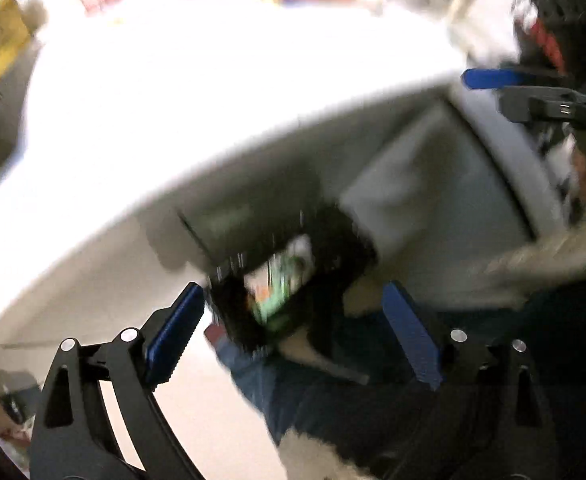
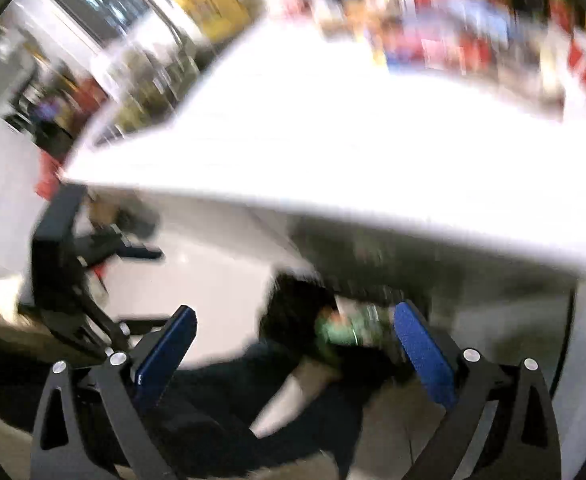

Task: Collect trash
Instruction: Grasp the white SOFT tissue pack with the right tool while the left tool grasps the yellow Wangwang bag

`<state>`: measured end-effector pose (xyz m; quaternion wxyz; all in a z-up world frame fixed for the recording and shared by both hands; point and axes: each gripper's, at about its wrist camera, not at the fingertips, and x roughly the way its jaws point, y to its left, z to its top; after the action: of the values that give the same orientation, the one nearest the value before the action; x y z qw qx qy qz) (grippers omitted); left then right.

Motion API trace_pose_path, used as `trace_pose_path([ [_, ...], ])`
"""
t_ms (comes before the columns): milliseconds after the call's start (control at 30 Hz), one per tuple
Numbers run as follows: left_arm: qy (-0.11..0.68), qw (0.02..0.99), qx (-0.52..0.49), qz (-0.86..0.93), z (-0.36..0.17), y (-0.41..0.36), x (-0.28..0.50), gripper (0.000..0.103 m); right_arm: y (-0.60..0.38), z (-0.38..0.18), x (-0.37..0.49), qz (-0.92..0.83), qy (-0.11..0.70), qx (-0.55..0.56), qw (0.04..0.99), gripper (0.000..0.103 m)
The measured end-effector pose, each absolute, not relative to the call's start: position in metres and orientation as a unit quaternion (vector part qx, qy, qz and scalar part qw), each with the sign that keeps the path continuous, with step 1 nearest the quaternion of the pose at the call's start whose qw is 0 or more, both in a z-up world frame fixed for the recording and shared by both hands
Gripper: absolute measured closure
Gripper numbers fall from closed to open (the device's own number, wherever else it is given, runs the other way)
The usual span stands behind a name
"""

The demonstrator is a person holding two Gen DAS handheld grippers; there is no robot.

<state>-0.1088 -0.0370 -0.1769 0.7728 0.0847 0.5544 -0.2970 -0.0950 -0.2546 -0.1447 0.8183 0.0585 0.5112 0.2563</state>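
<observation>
Blur smears both views, so only coarse facts can be read. One black bin (image 1: 293, 276) stands on the floor under the edge of one white table (image 1: 221, 92), straight ahead of the left gripper (image 1: 297, 336) and a little beyond its fingertips; probably it sits there so that scraps can be dropped in from the table edge. Inside it lies some trash (image 1: 281, 280), green and white; it is too smeared to count the pieces.

The left gripper has its two blue pads spread wide with nothing between them, its fingers pointing down toward the bin mouth. The right gripper (image 2: 297, 344) is likewise spread wide and empty, and the same bin (image 2: 293, 304) with its green trash (image 2: 341, 328) shows just past its right pad. In the right wrist view the left gripper appears off to the left, well apart.

Two grippers, then, both aimed down at one bin, which suggests something was just dropped or is about to be fetched from it; which, I cannot tell. Far across the table sits a row of colourful packages (image 2: 473, 44), too blurred to count.
</observation>
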Motion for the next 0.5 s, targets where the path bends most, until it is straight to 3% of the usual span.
trace_pose_path([
  [267,0.396,0.9,0.006,-0.184,-0.086,-0.015,-0.02,0.014,-0.286,-0.071,0.021,0.13,0.328,0.08,0.932,0.005],
  [500,0.383,0.907,0.011,-0.172,-0.069,-0.008,0.007,0.012,-0.309,-0.078,0.163,0.074,0.345,0.105,0.93,0.005],
])
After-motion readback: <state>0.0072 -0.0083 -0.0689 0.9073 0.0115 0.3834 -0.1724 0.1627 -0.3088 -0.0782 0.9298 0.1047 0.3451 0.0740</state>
